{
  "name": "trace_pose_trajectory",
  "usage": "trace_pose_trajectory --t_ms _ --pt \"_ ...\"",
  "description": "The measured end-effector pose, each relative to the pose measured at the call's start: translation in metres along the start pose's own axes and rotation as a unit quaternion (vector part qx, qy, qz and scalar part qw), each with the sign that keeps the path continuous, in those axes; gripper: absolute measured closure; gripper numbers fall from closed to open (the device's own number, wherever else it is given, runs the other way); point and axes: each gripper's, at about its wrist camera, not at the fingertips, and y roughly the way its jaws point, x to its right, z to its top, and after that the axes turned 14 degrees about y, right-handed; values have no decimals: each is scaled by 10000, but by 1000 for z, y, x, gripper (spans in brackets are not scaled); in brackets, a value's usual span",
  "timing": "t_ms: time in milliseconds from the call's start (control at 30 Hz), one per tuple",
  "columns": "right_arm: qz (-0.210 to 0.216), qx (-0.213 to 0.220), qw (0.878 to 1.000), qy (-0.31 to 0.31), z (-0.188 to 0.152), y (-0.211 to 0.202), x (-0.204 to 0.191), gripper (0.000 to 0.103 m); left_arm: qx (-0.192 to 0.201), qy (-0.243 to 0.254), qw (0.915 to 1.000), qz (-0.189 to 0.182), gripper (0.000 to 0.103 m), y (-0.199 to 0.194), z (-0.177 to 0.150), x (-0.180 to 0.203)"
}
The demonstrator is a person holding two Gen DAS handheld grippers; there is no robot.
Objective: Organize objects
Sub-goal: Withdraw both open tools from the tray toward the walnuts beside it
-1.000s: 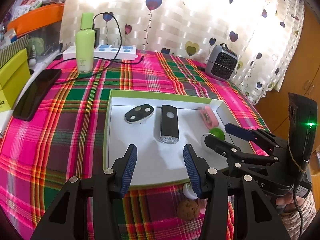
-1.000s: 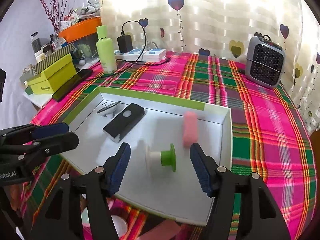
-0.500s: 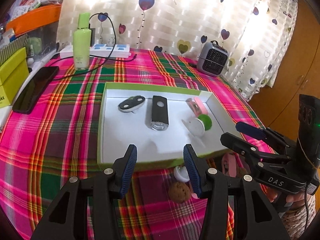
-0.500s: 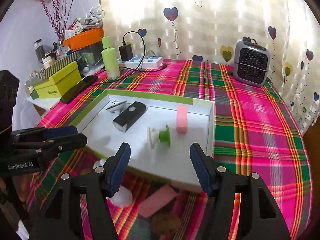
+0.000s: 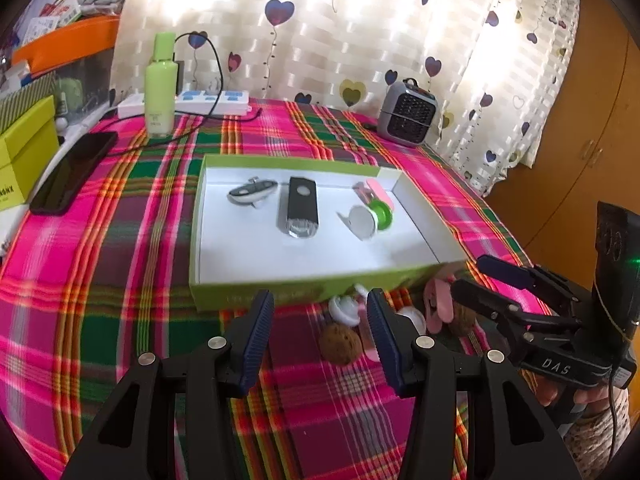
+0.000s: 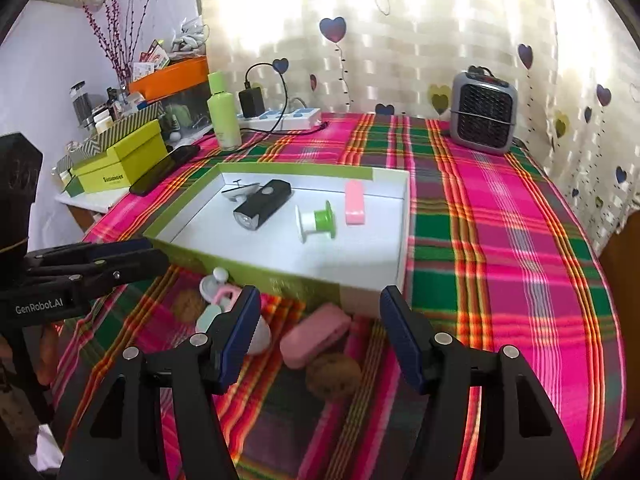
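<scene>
Two grippers hover low over a plaid tablecloth (image 5: 100,264), both with fingers spread apart and nothing between them. Going left to right in the left wrist view: a dark phone (image 5: 72,172) lies at about 10 o'clock from the tray, and a green bottle (image 5: 160,88) stands at 11 o'clock. The left gripper (image 5: 320,324) sits at 6 o'clock of the shallow white tray (image 5: 256,300) with green walls. Inside the tray, left to right, lie a small grey-and-white gadget (image 5: 252,193), a black bike light (image 5: 302,210), a white-and-green spool (image 5: 370,218) and a pink block (image 5: 378,190) at the back right. Just outside the tray's near wall, a brown walnut (image 5: 340,344) rests between the left gripper's fingers in view, beside a small white piece (image 5: 345,309) and a pink clip (image 5: 438,304). A grey heater (image 5: 406,114) stands at 1 o'clock, and the right gripper (image 5: 490,284) enters from 3 o'clock.

In the right wrist view, the right gripper (image 6: 320,332) frames a pink case (image 6: 314,334) and a second walnut (image 6: 334,374), both on the cloth below the tray's near wall.
</scene>
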Motion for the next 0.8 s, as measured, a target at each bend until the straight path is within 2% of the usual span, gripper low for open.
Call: trace_pose_trajectory --t_ms 367,800 --pt "-71 -155 9995 278 -19 -4 16 40 -188 21 9997 -156 56 10 -15 12" --pt "-112 -400 9989 218 -25 3 16 40 -409 2 9990 -173 56 24 -21 15"
